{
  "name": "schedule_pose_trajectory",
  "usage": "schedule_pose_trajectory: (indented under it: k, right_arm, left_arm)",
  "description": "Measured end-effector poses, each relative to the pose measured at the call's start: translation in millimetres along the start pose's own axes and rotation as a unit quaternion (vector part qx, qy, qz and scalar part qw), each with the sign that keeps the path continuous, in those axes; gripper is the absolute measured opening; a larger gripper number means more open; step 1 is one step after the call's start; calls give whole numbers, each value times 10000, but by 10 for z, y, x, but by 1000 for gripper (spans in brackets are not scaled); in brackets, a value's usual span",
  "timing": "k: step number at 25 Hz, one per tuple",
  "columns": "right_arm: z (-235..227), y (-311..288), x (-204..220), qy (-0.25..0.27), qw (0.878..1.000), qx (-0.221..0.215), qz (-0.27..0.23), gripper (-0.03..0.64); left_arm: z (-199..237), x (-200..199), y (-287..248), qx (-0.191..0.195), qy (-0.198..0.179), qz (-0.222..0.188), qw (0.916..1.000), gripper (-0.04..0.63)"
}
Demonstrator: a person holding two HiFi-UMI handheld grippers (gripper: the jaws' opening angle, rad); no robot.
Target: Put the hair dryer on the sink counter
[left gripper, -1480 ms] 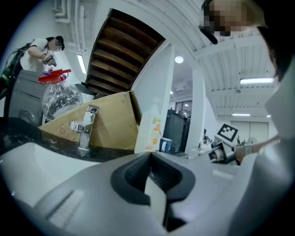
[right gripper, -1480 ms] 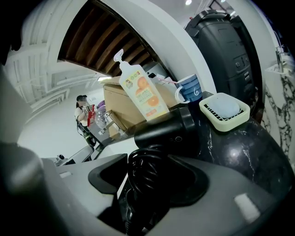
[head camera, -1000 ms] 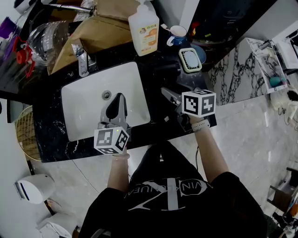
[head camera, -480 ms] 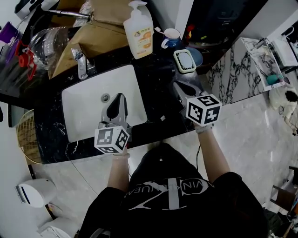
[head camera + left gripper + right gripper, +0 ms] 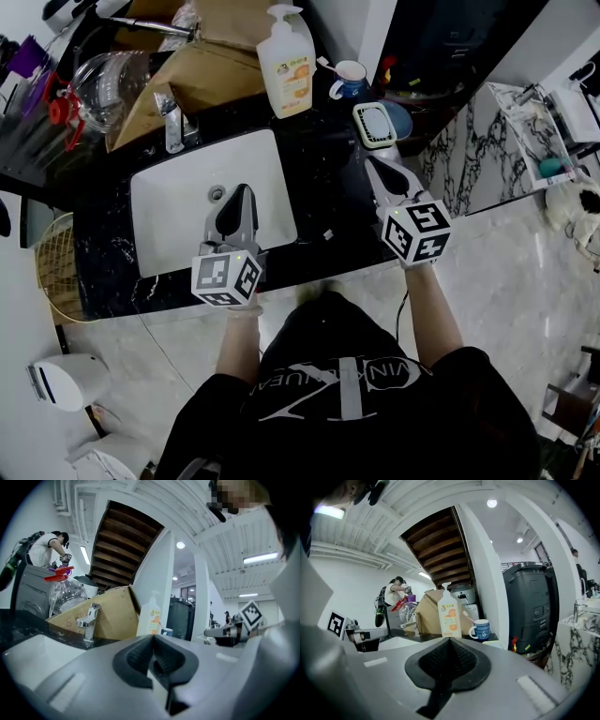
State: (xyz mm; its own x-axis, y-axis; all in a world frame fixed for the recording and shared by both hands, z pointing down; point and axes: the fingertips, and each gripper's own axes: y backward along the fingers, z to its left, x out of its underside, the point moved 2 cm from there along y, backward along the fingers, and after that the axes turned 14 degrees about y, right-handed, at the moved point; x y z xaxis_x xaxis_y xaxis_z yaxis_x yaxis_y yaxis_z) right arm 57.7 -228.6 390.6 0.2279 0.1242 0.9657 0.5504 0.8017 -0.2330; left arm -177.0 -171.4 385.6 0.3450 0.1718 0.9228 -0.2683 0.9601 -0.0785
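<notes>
No hair dryer can be made out in any view; the black counter (image 5: 328,178) right of the basin is too dark to read. My left gripper (image 5: 240,191) hangs over the white sink basin (image 5: 169,216), jaws together with nothing between them; in its own view the pads (image 5: 140,656) meet. My right gripper (image 5: 370,164) is above the counter just below the white soap dish (image 5: 373,124), shut and empty. Its own view shows the pads (image 5: 449,660) pressed together.
A faucet (image 5: 173,122), cardboard box (image 5: 192,75) and clear jug (image 5: 103,80) stand behind the basin. A soap bottle (image 5: 286,61), blue mug (image 5: 352,80) and blue bowl (image 5: 401,117) line the back right. A wire basket (image 5: 56,267) sits left of the counter.
My right gripper went from open to shut and moved up and to the right, toward the soap dish. The left gripper has stayed over the basin.
</notes>
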Motion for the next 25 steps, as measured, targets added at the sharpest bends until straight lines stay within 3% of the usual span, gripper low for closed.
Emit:
schedule_pose_trajectory:
  k: [25]
  right_arm:
    - [-168,201,-221,23,9988,136,-462,0]
  left_arm:
    - [-180,-330,36,-105,-219,-323,9992,0]
